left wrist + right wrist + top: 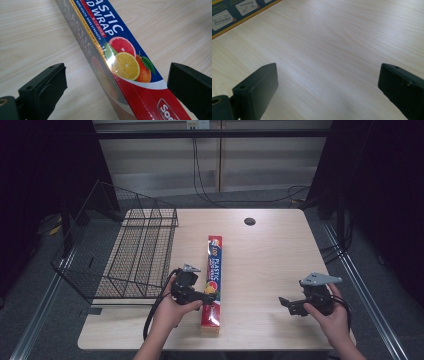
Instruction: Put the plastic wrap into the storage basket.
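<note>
Box of plastic wrap (212, 280): long, narrow carton, lying flat mid-tabletop (270, 255), just right of wire basket (135, 252). Left gripper (200, 295) at the box's near end, fingers (43, 87) spread wide on both sides of it, not yet closed. Right gripper (290, 304) well right of the box, fingers (255, 88) wide apart, empty. Judged light, stiff, with glossy, slippery film; grip across the narrow width.

The left gripper (200, 296) is held in the left hand (172, 307) near the bench's (270, 250) front edge, left of centre, jaws spread wide and pointing right. The right gripper (286, 304), in the right hand (332, 317) toward the front right corner, points left with jaws equally wide apart.
</note>
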The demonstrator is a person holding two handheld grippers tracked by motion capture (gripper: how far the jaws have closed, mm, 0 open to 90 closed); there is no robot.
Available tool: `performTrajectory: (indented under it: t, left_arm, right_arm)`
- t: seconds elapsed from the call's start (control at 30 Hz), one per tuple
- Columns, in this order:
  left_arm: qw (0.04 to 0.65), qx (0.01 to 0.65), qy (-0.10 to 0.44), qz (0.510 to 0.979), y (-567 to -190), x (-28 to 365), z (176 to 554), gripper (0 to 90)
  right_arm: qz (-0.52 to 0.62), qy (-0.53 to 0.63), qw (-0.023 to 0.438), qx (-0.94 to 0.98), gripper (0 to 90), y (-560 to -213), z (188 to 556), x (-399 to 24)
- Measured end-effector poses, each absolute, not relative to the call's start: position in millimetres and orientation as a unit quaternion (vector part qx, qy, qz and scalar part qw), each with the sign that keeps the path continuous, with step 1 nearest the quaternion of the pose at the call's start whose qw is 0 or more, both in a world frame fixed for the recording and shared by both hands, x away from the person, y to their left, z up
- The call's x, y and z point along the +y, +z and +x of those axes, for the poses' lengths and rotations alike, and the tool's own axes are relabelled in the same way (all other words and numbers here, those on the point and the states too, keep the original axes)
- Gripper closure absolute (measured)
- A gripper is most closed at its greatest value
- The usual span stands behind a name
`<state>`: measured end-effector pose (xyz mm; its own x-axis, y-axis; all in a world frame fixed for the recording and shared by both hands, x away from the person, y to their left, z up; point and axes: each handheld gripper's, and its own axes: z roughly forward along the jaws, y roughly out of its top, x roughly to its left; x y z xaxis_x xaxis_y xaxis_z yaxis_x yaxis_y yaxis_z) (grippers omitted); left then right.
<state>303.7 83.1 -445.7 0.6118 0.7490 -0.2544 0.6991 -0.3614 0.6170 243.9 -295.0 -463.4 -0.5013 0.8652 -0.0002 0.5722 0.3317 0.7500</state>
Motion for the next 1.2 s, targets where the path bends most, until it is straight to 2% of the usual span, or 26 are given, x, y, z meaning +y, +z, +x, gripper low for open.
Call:
performTrajectory:
  t: [0.43,0.8,1.2]
  left_arm:
    - [0.353,0.423,0.034,0.834,-446.9,74.6,304.7,0.3]
    - [0.346,0.435,0.025,0.831,-444.2,57.6,321.9,0.8]
    - [0.276,0.458,0.023,0.845,-443.9,39.8,356.0,6.2]
  right_arm:
    - [0.459,0.359,0.209,0.785,2.8,-461.9,241.9,-297.6]
    - [0.454,0.354,0.213,0.789,2.8,-462.7,240.2,-296.2]
    - [0.463,0.363,0.222,0.778,2.7,-458.8,238.2,-302.7]
